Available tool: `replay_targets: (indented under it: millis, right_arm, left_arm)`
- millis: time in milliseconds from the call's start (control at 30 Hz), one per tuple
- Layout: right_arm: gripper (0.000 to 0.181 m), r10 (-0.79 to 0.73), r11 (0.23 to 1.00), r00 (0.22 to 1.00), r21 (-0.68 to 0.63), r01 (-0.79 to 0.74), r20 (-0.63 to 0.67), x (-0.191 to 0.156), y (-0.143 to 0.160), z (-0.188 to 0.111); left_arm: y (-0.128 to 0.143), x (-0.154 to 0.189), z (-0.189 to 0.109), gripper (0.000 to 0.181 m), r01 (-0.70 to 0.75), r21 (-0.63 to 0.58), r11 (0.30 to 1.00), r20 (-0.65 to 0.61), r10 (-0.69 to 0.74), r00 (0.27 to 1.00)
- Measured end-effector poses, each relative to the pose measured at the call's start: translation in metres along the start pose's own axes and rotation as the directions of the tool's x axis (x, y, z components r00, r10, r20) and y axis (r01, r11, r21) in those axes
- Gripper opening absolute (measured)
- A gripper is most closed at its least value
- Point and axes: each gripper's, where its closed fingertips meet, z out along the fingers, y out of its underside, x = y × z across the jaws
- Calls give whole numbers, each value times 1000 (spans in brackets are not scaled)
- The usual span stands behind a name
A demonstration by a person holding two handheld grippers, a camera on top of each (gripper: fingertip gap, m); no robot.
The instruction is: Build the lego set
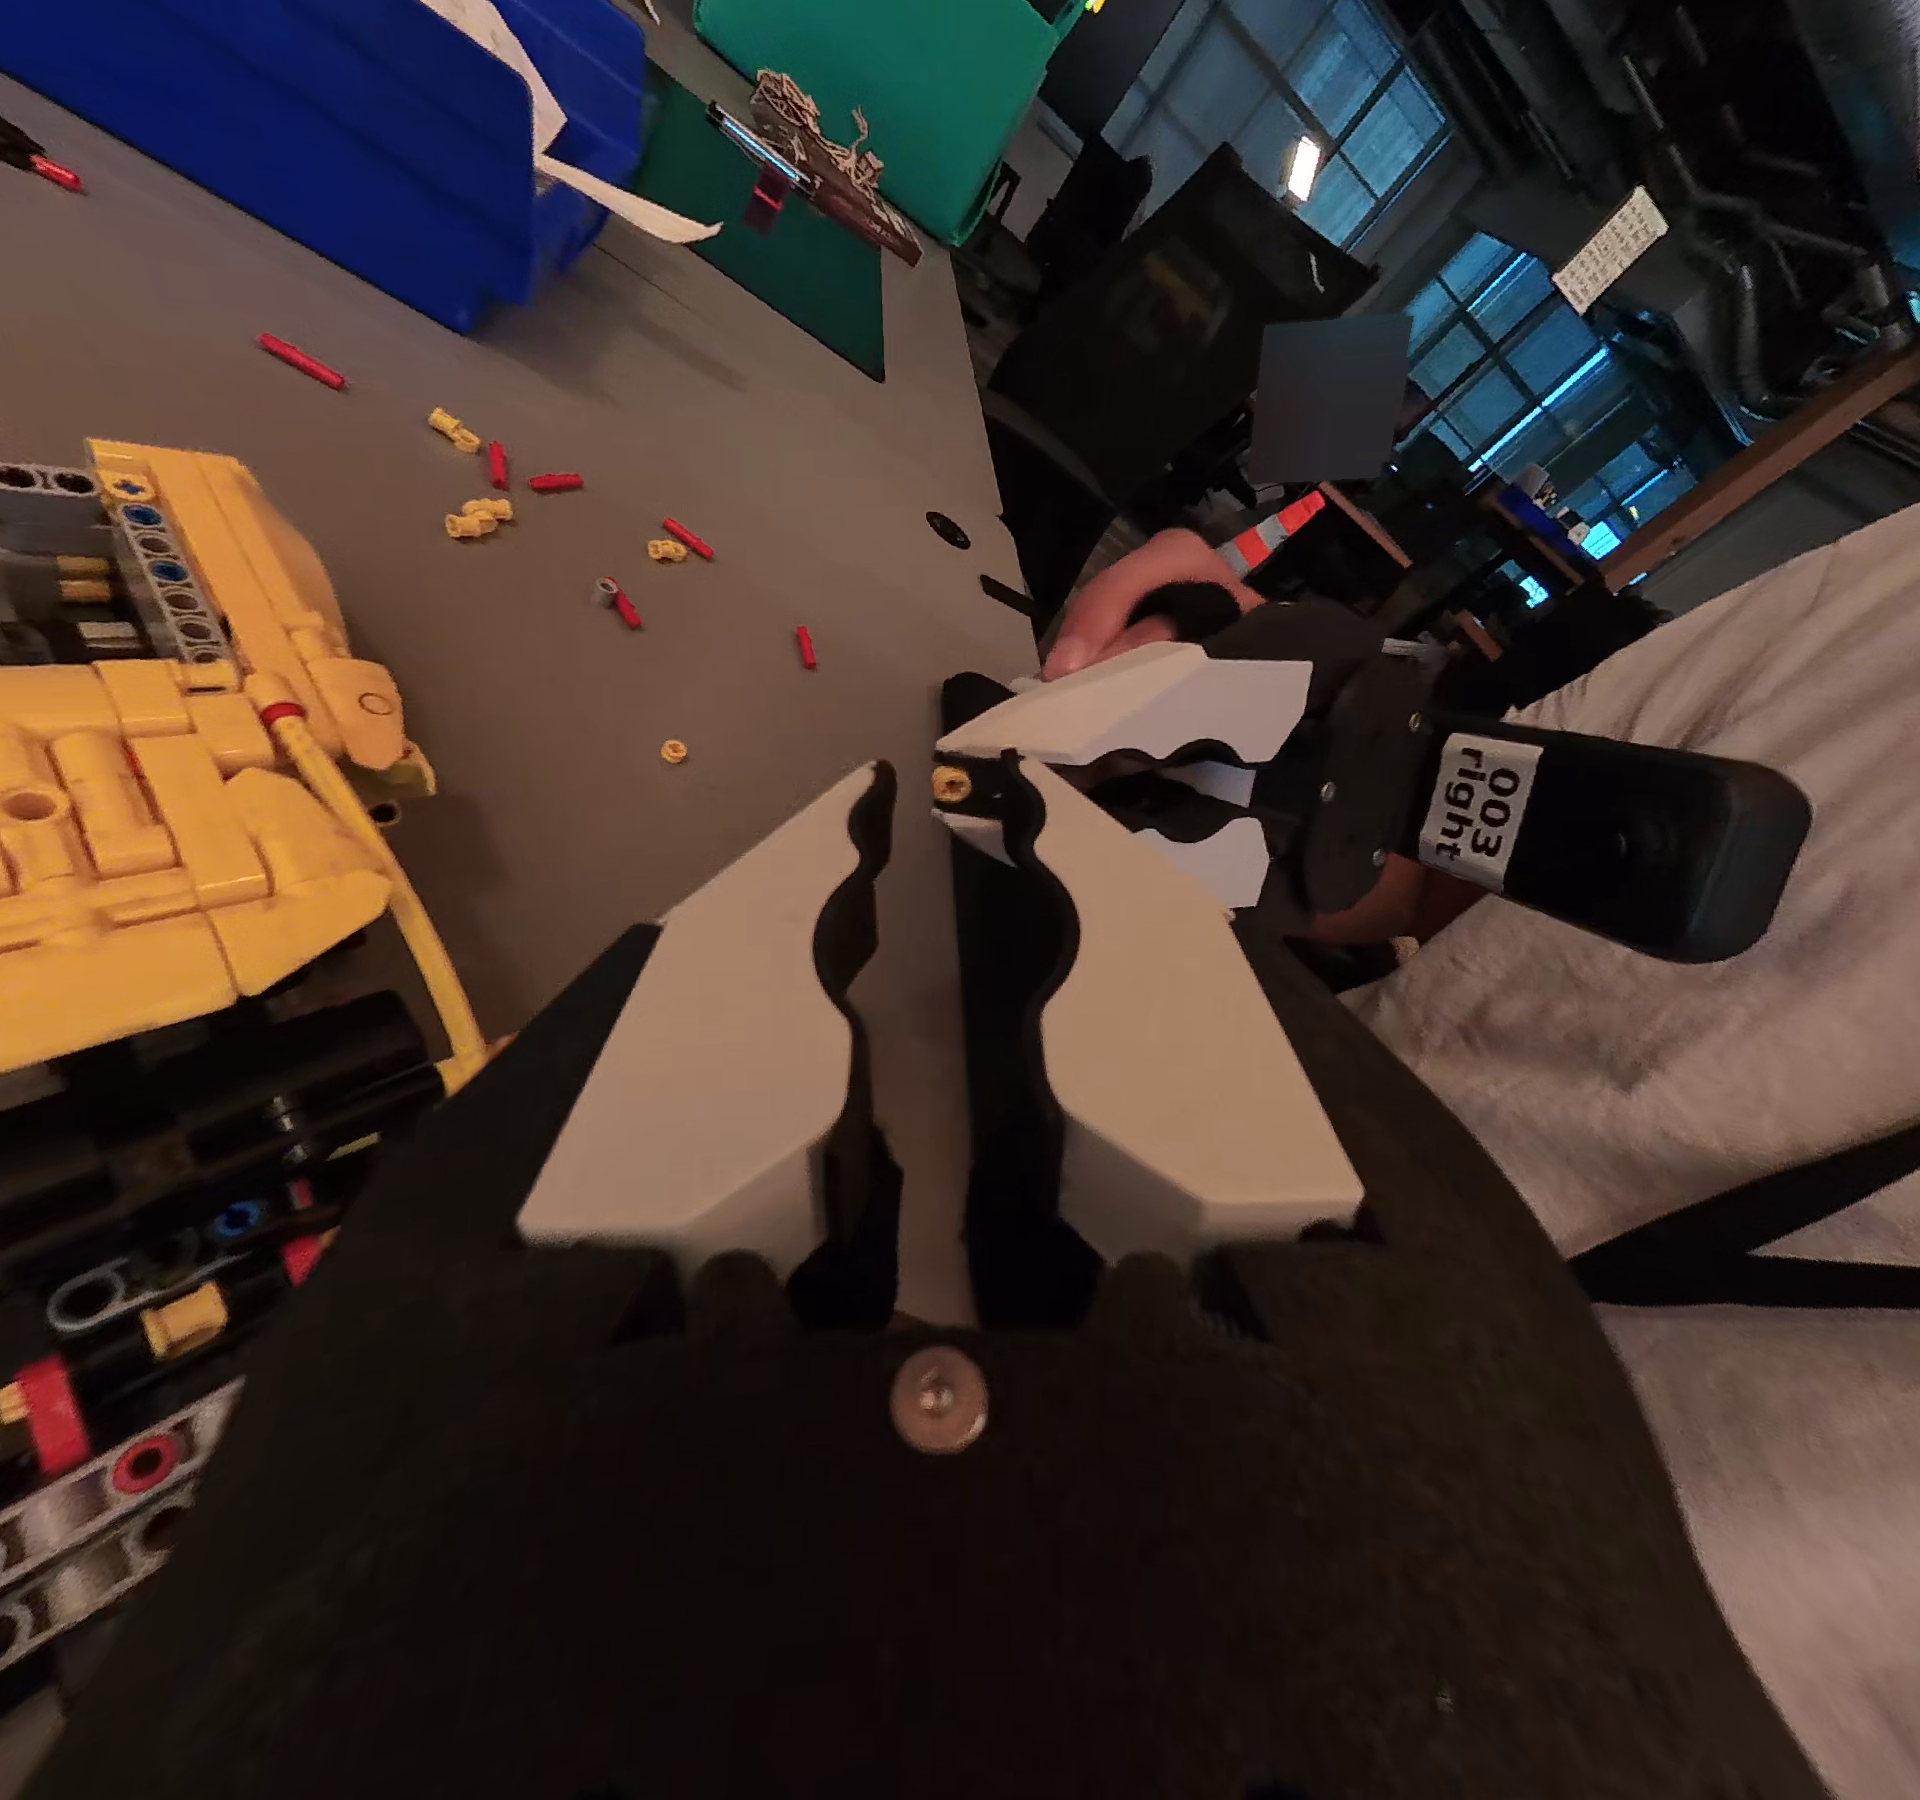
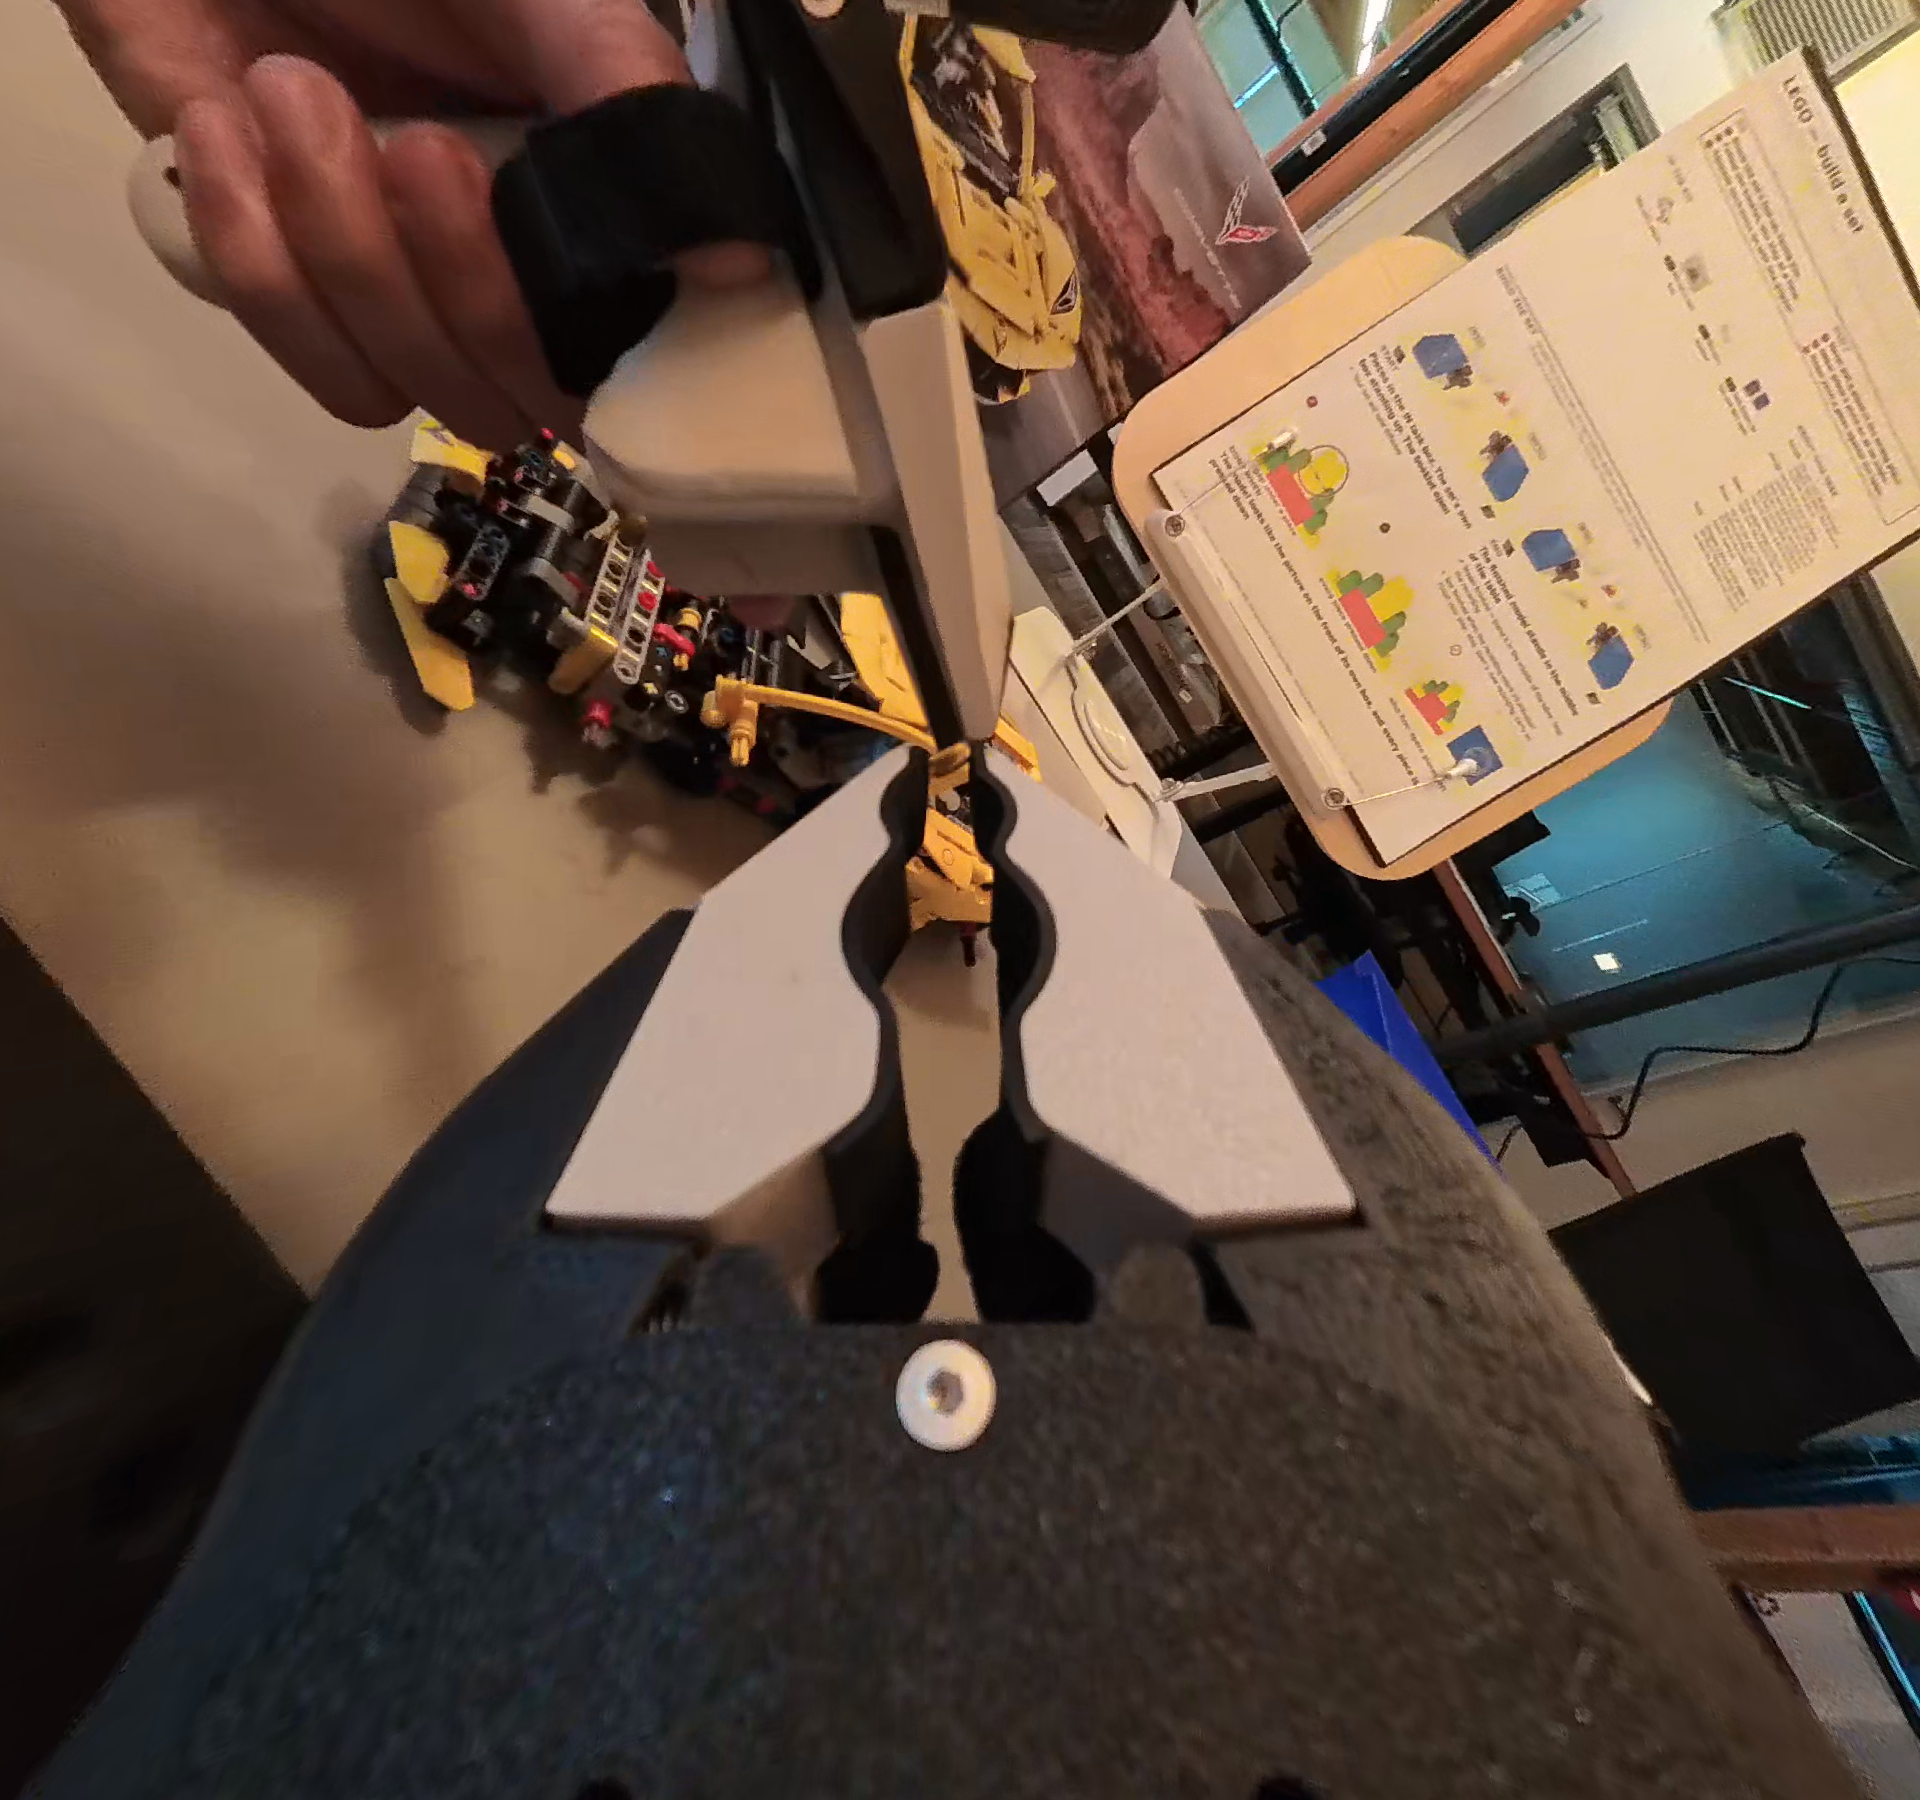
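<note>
Right gripper (image 2: 948, 765): clamped by its very tips on one small yellow piece (image 1: 951, 785), held in the air just over the near edge of the grey table (image 1: 675, 316).

Left gripper (image 1: 948, 771): two fingers slightly apart, one tip on each side of that same piece. Visible gap on one side, close in on the other; whether touching there, cannot tell. Meets the right gripper tip to tip, roughly crosswise.

Two hands, one per tool. Left hand (image 2: 343, 192): wrapped round the handle from above, one finger through a black strap (image 2: 623, 212), fingers pointing steeply down at the tips. Right hand (image 1: 1122, 597): only partly seen behind its gripper, reaching in low from the table's edge.

Farther out on the table:
- one half-built yellow and black model car (image 1: 156, 815), well to the side of the grippers, with one thin yellow hose (image 2: 831, 706) arching off it
- seven loose red pins (image 1: 301, 361), scattered
- small loose yellow pieces in four spots (image 1: 673, 751), one spot a cluster too tight to count
- one small grey piece (image 1: 606, 592) touching a red pin
- stacked blue bins (image 1: 312, 88) at the far side, number unclear, beside one green mat (image 1: 883, 67)

Beyond the table in the right wrist view: one printed sheet on a tilted wooden board (image 2: 1507, 503), and one box front (image 2: 1143, 223) picturing a yellow car.
</note>
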Motion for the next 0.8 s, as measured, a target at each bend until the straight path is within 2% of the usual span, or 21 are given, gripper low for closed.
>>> replay_targets:
  millis: [233,567,800]
  right_arm:
    - [6,-63,996,997,65,66,-53,0,-7,-3]
    - [6,-53,987,998,148,57,-30,-2,-16,-7]
    - [6,40,971,995,230,-61,92,1,-26,-13]
  left_arm:
    - [1,10,-3,13,28,-5,1000,-77,-28,997]
    - [4,19,-7,6,27,-10,1000,-179,-28,984]
    - [1,31,-9,6,100,12,995,-338,-90,937]
